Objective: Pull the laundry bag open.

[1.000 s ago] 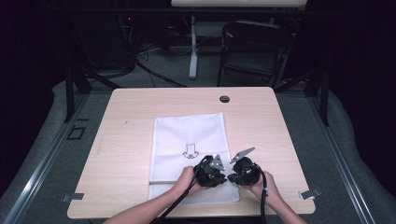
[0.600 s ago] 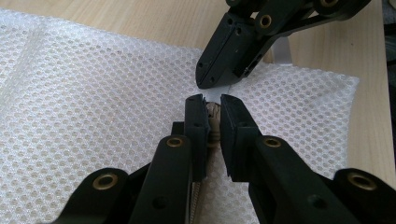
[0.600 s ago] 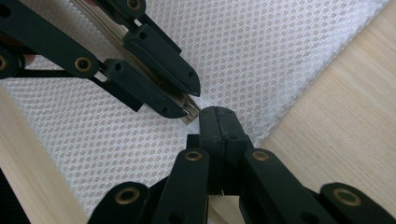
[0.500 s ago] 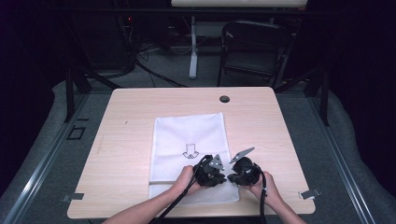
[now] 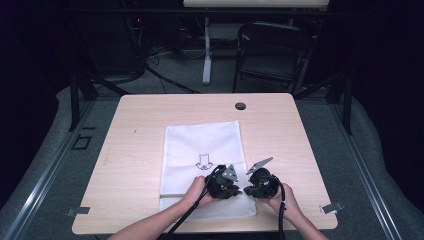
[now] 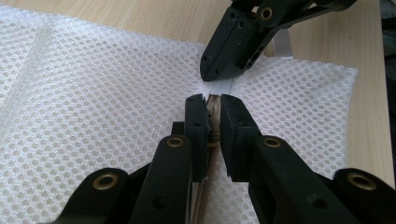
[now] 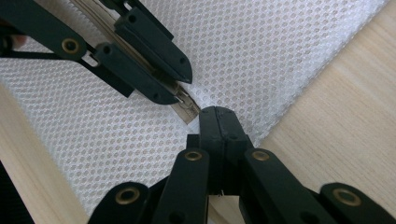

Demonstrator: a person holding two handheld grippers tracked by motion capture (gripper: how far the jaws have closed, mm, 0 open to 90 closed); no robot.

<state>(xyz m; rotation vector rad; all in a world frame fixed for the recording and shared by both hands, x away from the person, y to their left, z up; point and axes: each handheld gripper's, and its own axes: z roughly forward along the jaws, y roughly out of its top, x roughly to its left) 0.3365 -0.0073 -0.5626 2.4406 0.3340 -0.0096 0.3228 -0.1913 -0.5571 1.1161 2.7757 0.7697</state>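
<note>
Dark chair (image 5: 270, 50) behind wooden table (image 5: 140, 125)

Lab-like recording space: pale wooden table (image 5: 150, 130) at frame centre on grey floor mat (image 5: 370, 165), black-draped surroundings, metal floor rails (image 5: 37, 177) lower left, cables (image 5: 165, 80) and dark chair (image 5: 270, 55) at top.

Right tongs (image 7: 218, 112) clamped on white mesh bag (image 7: 261, 56) edge.

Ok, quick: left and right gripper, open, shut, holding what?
Left gripper: shut on the white mesh laundry bag, at a tan strip.
Right gripper: shut, pinching the bag's edge.
</note>
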